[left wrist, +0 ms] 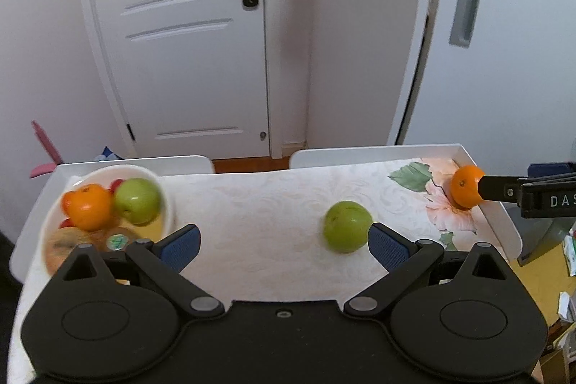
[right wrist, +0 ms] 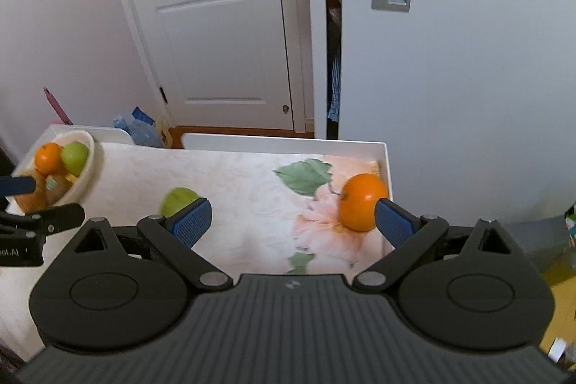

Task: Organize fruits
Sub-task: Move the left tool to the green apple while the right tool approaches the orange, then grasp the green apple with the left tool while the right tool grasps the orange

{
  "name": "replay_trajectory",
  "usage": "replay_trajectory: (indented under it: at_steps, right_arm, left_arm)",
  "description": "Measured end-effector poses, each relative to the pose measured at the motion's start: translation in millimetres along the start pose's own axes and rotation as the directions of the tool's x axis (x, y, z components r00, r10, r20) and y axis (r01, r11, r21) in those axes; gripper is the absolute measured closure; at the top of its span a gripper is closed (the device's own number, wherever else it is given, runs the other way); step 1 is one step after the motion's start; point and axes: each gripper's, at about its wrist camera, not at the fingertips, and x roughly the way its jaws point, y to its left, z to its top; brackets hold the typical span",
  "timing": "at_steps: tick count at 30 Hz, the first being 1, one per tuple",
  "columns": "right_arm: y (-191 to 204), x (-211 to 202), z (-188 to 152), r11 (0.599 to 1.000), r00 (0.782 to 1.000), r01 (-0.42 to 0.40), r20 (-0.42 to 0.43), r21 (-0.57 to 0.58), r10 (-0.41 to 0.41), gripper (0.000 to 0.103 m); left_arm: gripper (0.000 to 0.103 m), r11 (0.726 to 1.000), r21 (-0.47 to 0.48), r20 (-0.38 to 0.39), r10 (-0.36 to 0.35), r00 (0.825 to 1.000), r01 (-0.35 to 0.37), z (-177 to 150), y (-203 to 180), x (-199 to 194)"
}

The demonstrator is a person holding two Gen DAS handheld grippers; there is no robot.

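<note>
A white bowl at the table's far left holds an orange, a green apple and other fruit; it also shows in the right wrist view. A loose green apple lies mid-table, just left of my left gripper's right fingertip; it also shows in the right wrist view. My left gripper is open and empty. A loose orange lies near the right rim, beside my right gripper's right pad; it also shows in the left wrist view. My right gripper is open and empty.
The table is a white tray-like top with a raised rim and a floral cloth. A white door and cabinet stand behind it. Bags lie on the floor beyond the far edge.
</note>
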Motion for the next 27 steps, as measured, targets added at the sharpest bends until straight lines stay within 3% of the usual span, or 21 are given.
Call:
replay_trajectory:
  at_steps: [13,18,27]
  right_arm:
    - [-40,64,-4,0.983,0.998,-0.057,0.005,-0.173,0.059,0.000]
    - [-42,78,-8,0.973,0.998,-0.058,0.001,-0.225,0.059,0.000]
    - [-36,85,-13,0.966,0.998,-0.060,0.005,-0.250,0.063,0.001]
  left_arm:
    - [0.017,0.999,0.053,-0.083,0.000,0.997,0.004,-2,-45,80]
    - [0.022,0.998,0.063,-0.110,0.002,0.994,0.005,-5,-53,98]
    - [0.023,0.998,0.056,-0.125,-0.003,0.992,0.010,-4,-58,115]
